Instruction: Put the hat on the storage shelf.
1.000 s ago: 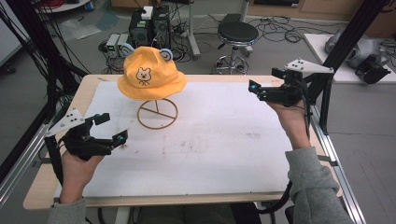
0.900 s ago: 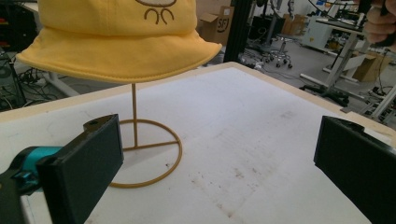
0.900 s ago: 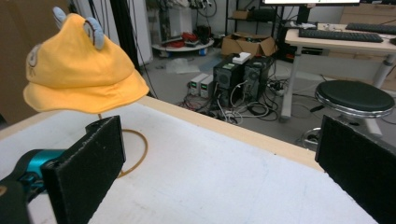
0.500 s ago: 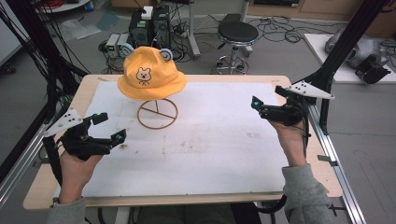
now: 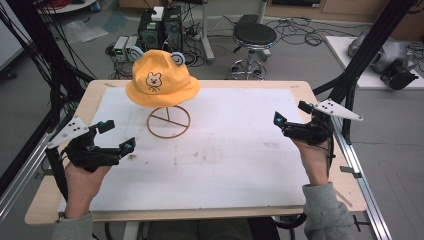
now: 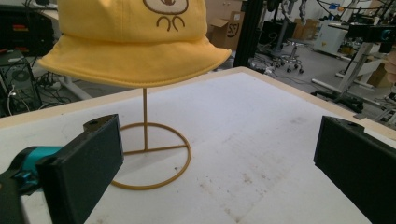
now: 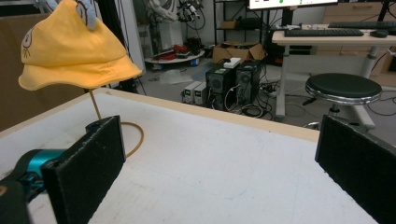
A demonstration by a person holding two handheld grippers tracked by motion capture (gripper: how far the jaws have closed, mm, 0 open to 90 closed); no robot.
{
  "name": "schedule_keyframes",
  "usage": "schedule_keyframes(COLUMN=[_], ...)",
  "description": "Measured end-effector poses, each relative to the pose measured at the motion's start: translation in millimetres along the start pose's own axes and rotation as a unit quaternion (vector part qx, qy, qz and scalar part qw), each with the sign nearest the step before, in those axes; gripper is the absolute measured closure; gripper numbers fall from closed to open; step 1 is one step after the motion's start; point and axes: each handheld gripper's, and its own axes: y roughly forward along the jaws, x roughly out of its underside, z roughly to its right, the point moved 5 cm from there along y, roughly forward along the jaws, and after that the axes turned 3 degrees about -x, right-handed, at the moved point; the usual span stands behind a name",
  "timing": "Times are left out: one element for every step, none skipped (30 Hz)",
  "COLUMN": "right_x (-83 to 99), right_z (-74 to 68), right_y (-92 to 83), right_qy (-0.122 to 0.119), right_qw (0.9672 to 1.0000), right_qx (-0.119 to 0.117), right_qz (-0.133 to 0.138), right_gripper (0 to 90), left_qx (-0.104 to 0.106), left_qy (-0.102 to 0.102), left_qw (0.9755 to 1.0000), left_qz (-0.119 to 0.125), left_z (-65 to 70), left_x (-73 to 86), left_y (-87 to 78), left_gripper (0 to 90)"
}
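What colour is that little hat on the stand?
The hat is yellow, with a bear face; clearest in the high view.

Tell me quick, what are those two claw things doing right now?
Left gripper: open, holding nothing, facing the yellow hat.
Right gripper: open, holding nothing.

Items, placed by the left gripper and right gripper:

- White, lightly stained sheet: flat beneath both grippers, covering most of the top.
- Pale wooden table: its rim shows around the sheet.
- Round black padded stool on a chrome base: on the floor past the far edge, well ahead of the right gripper.
- Two black computer towers: on the floor well ahead of the left gripper, with small pale boxes beside them.
- Black metal frame post: slanting up just outside the right gripper.
- Loose black cables: on the floor near the stool.
- Black keyboard: on a desk far ahead of the right gripper.
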Motion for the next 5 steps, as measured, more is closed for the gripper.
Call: schedule_keyframes(right_x=[0.1,0.3,0.4,0.6,0.4], right_z=[-1.0,-1.6,-1.8,-2.4,-2.9], right_y=[0.3,0.9,1.4,1.8,2.1], right_qy=[-0.001,-0.001,-0.002,-0.002,-0.004], right_qw=[1.0,1.0,1.0,1.0,1.0], right_qx=[0.0,-0.001,-0.001,-0.003,-0.006], right_qz=[-0.001,-0.002,-0.002,-0.003,-0.001], right_gripper=[1.1,1.1,1.2,1.1,1.1], left_qx=[0.0,-0.001,-0.001,0.0,-0.001], left_qy=[0.001,0.0,0.0,-0.001,-0.001], left_qw=[1.0,1.0,1.0,1.0,1.0], left_qz=[0.001,0.003,0.004,0.006,0.008], left_z=[0.2,0.3,0.2,-0.1,-0.5], left_x=[-0.8,-1.3,-1.9,-2.4,-2.9], left_y=[-0.8,-1.2,-2.0,-2.9,-3.7], left_gripper=[1.8,1.8,1.8,1.8,1.8])
